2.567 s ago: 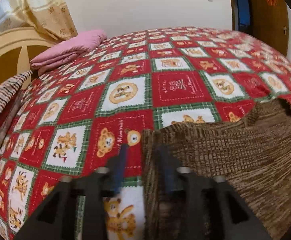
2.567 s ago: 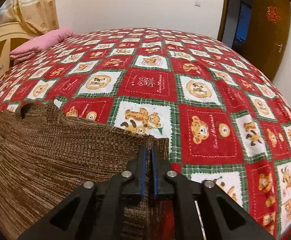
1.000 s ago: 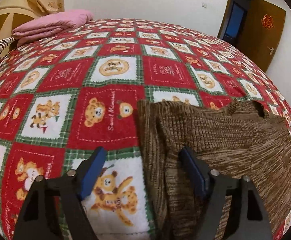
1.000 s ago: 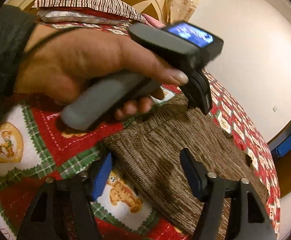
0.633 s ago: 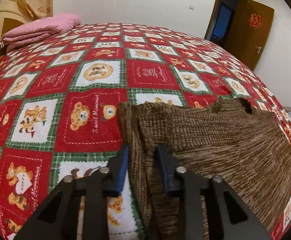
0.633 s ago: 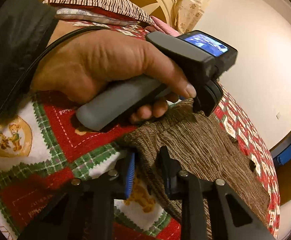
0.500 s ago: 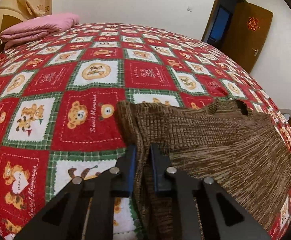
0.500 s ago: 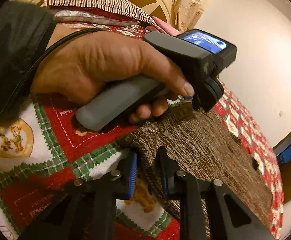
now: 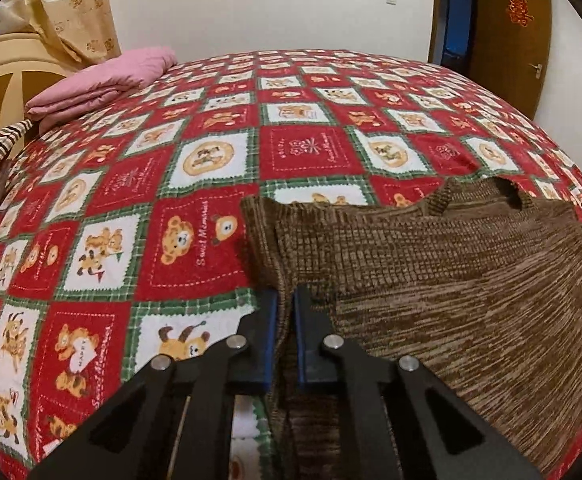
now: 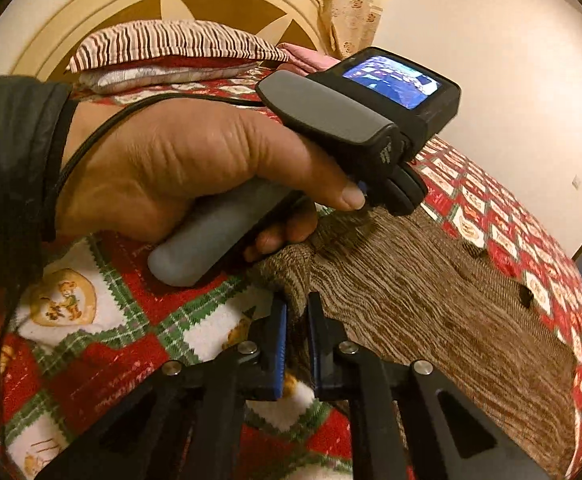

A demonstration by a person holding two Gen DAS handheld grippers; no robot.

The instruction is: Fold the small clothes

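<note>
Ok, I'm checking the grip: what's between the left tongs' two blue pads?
A bunched fold of the brown knit sweater, at its left edge; the left tongs have just closed on it. The left wrist view shows it, over the teddy-bear bedspread.

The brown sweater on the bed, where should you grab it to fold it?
Along its doubled side edge, coming from the bedspread side. The brown sweater lies flat, so only the edge gives something to pinch. The left gripper and right gripper are both clamped there.
</note>
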